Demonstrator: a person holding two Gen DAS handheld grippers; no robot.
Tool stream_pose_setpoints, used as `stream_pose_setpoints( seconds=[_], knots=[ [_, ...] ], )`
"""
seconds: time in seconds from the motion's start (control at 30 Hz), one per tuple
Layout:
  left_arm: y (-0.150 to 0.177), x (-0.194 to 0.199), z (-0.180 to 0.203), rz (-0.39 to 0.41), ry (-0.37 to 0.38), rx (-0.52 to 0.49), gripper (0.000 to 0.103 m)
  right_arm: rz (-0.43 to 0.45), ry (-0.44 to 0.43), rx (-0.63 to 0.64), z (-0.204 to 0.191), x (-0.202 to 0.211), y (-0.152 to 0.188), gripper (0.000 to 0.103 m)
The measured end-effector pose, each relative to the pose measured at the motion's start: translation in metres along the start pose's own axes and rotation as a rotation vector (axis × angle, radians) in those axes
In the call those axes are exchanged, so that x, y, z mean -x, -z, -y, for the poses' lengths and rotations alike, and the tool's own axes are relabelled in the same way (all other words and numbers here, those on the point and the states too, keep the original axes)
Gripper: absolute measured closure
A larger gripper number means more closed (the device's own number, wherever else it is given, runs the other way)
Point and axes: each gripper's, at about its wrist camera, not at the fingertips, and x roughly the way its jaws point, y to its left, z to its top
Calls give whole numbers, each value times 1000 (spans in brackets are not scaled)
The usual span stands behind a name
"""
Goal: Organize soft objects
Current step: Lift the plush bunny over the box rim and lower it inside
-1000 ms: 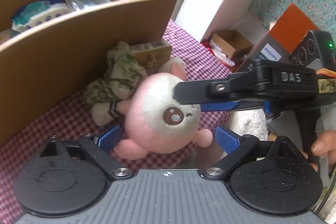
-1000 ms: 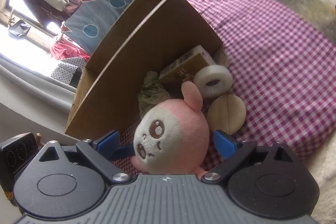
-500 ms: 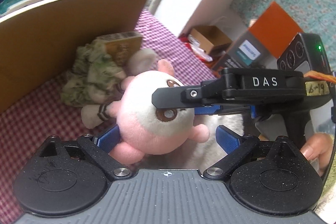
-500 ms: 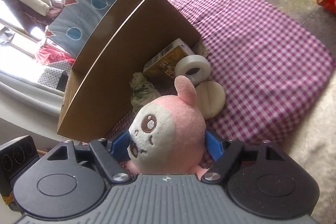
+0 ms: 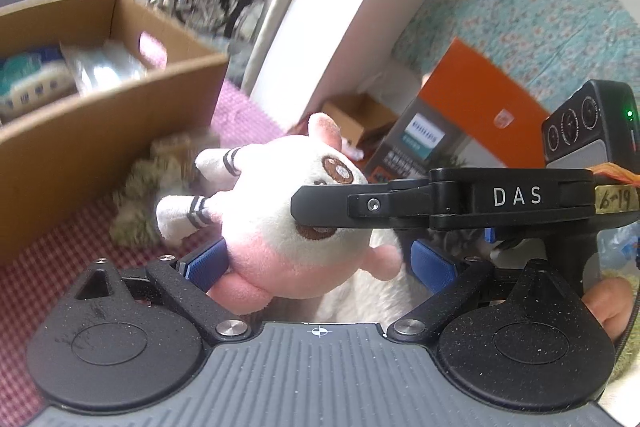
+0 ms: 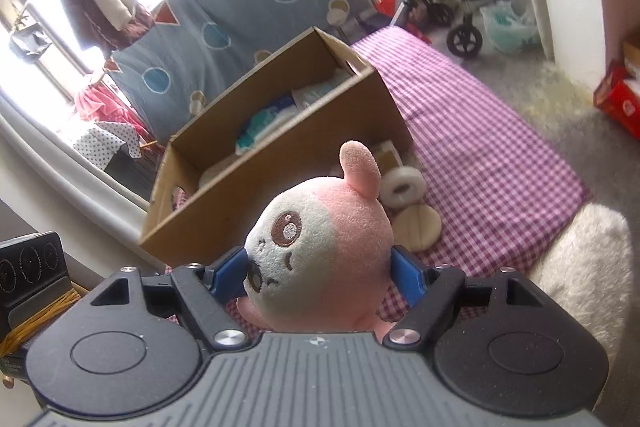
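Plush toy: a round pink-and-white plush toy (image 6: 320, 251) is held clear of the checked cloth (image 6: 488, 163), in front of the near wall of the cardboard box (image 6: 280, 163).
Handling: it is judged light, soft and easily squashed, with nothing fragile about it; the fuzzy cover should resist slipping.
Where to hold: the broad sides of the round body are judged best, since the ear and small limbs would bend away under a pinch.
Right gripper: the right gripper (image 6: 320, 273) is clamped on the plush toy, a blue pad pressed into each side of the body; its jaws have just been closing onto it.
Left gripper: the left gripper (image 5: 316, 265) stands released; one blue pad lies against the plush toy, the other stands clear.
Right wrist view only: the open top of the box with soft packets (image 6: 264, 123) inside, a white ring (image 6: 402, 185) and a beige round pad (image 6: 420, 227) on the cloth.
Left wrist view only: the right gripper seen from the side across the toy's face, a crumpled greenish cloth (image 5: 148, 187) by the box wall, and a striped plush limb (image 5: 180, 215), whose owner cannot be told.
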Motion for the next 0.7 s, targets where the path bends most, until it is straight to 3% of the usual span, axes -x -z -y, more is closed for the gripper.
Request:
stream_pose_setpoints(
  seconds=[0.2,0.37,0.5,0.7],
  knots=[
    [-19,40,5,122,-17,-37,5,67,-63,149,-47,8,-30,23],
    [-49,73,-14,226,-93,-14,4,37,-162,270,-87,-23,-75,23],
    [-74,83,-45,246,-157,59,4,-72,-234,322,-109,-70,-117,23],
    [-111,58,-110,162,-255,215,4,-343,-273,292,-115,-175,-178,23]
  ],
)
